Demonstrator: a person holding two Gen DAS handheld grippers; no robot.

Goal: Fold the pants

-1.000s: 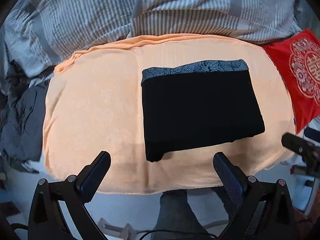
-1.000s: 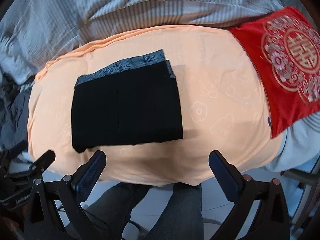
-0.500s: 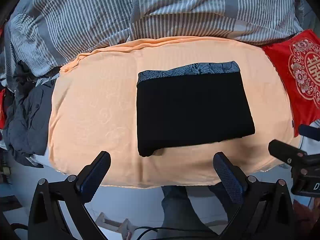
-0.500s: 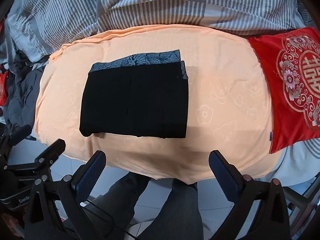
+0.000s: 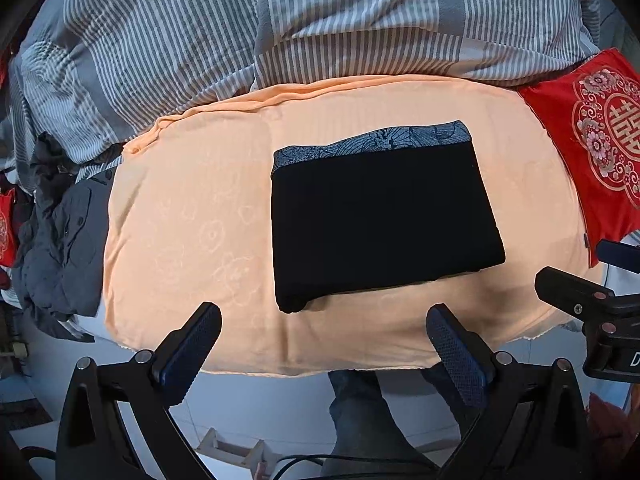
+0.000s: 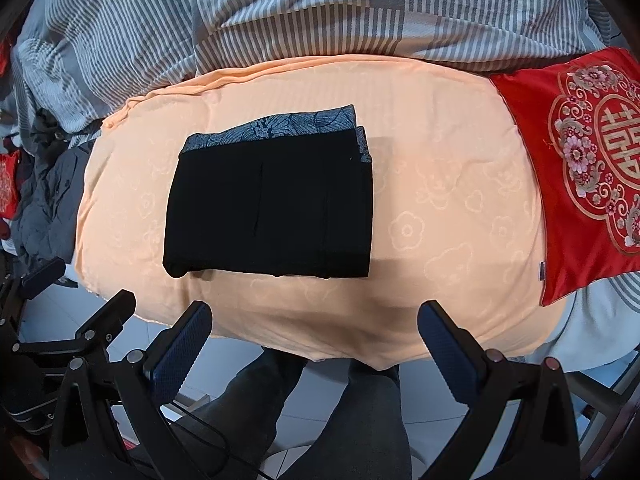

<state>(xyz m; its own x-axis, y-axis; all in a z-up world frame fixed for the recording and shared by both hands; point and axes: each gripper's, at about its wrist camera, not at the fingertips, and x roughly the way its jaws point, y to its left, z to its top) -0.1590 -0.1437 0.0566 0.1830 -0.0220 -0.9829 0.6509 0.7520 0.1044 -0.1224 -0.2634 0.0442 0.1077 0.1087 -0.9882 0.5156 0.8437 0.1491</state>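
Black pants point(image 5: 380, 220) folded into a flat rectangle sit mid-way on the peach towel-covered bed point(image 5: 192, 232), grey striped duvet point(image 5: 320, 20) behind, red embroidered cushion point(image 6: 580, 184) at the right edge. Left gripper point(image 5: 324, 340) and right gripper point(image 6: 314, 336) both spread wide, empty, over the near edge.

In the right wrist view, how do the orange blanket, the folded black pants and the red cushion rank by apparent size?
1. orange blanket, clearly largest.
2. and 3. folded black pants and red cushion: they look about alike, and the cushion is cut off at the frame edge, so no ranking.
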